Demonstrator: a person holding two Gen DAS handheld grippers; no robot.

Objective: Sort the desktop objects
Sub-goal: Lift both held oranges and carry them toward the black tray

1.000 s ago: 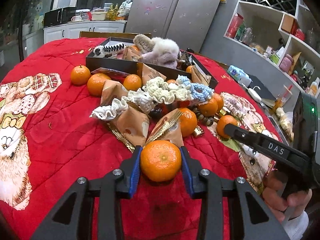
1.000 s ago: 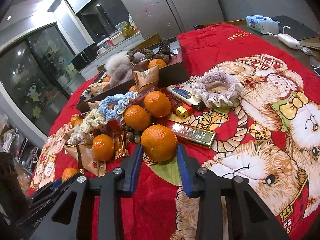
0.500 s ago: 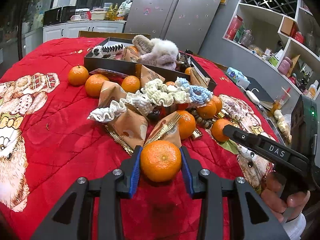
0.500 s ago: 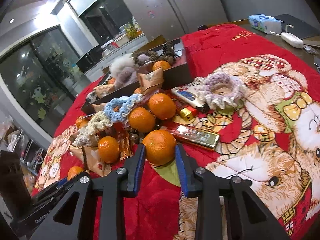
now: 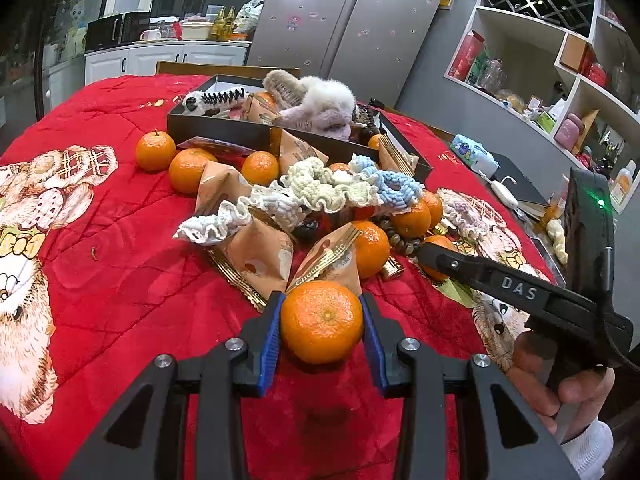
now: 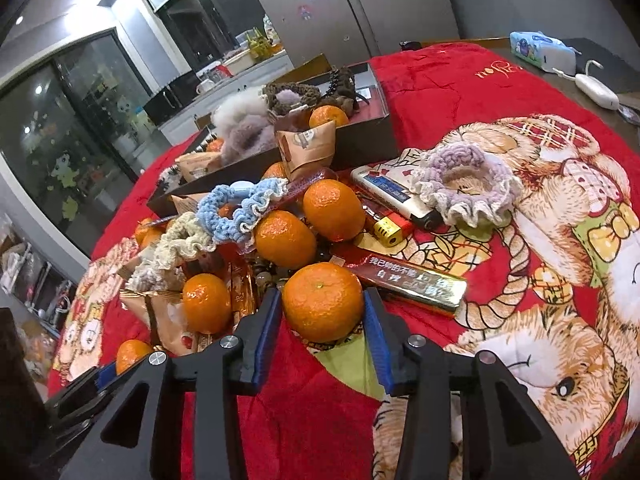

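Observation:
A tangerine (image 5: 322, 322) sits between the blue pads of my left gripper (image 5: 320, 320), which is shut on it just above the red cloth. The same fruit (image 6: 132, 354) shows at the lower left of the right wrist view. My right gripper (image 6: 322, 312) straddles a second tangerine (image 6: 322, 302) that rests on the cloth beside a gold bar (image 6: 416, 284). Its jaws are opening, and the pads stand close to the fruit's sides without pressing. In the left wrist view the right gripper (image 5: 428, 250) reaches in from the right, held by a hand (image 5: 560, 384).
A heap of loose tangerines (image 5: 188, 170), crocheted scrunchies (image 5: 320, 188) and brown snack packets (image 5: 260, 256) fills the table's middle. Behind it stands a dark box (image 5: 224, 128) holding furry items. A purple scrunchie (image 6: 464, 188), lighters (image 6: 388, 232) and a tissue pack (image 6: 540, 46) lie to the right.
The right gripper's jaws have widened a little and its tangerine now sits deeper between them. In the left wrist view the right gripper edged left toward the heap. The left gripper kept still.

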